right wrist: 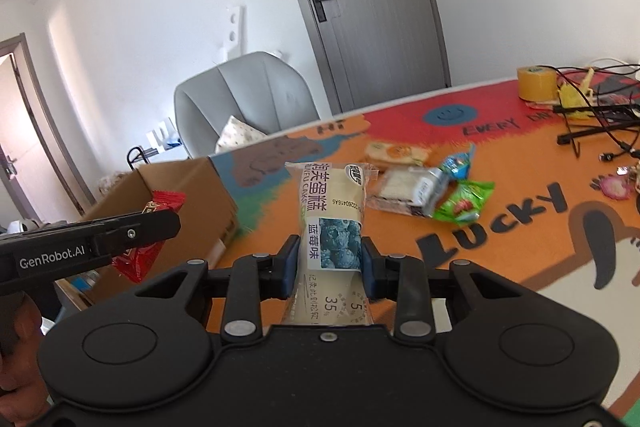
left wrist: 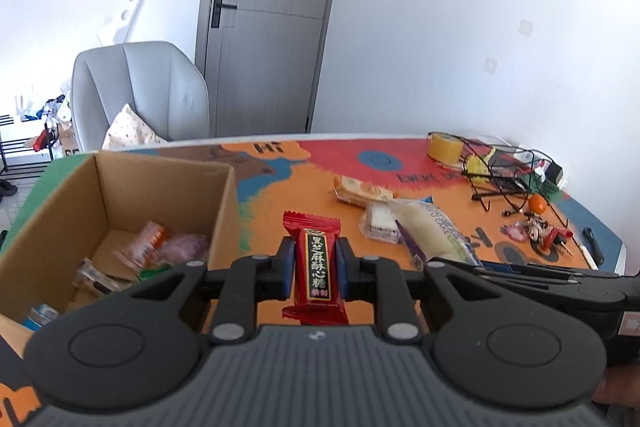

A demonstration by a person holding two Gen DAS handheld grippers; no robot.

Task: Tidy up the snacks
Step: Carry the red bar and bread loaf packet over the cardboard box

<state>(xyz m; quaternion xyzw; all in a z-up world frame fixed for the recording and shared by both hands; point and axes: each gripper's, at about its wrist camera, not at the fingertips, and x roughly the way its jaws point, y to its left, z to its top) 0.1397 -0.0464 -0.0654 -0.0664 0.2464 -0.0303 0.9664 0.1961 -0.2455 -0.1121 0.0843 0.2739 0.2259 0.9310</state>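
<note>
My left gripper [left wrist: 316, 251] is shut on a red candy packet [left wrist: 314, 227], held above the table just right of the open cardboard box [left wrist: 224, 211]. The box holds several wrapped snacks. My right gripper [right wrist: 329, 255] is shut on a pale blueberry cake packet [right wrist: 332, 195], its pads pressing the wrapper's sides, lifted off the colourful tabletop [right wrist: 520, 187]. In the right wrist view the left gripper and its red candy [right wrist: 168, 201] hang beside the box [right wrist: 192, 195]. On the table lie an orange-print packet [right wrist: 396, 151], a clear-wrapped cake [right wrist: 408, 191], a blue packet [right wrist: 458, 163] and a green packet [right wrist: 464, 205].
A yellow tape roll [right wrist: 536, 83], black cables and a wire stand [right wrist: 592, 123] crowd the table's far right corner. A small orange fruit [left wrist: 538, 205] and trinkets lie near that edge. A grey chair [left wrist: 140, 91] stands behind the box.
</note>
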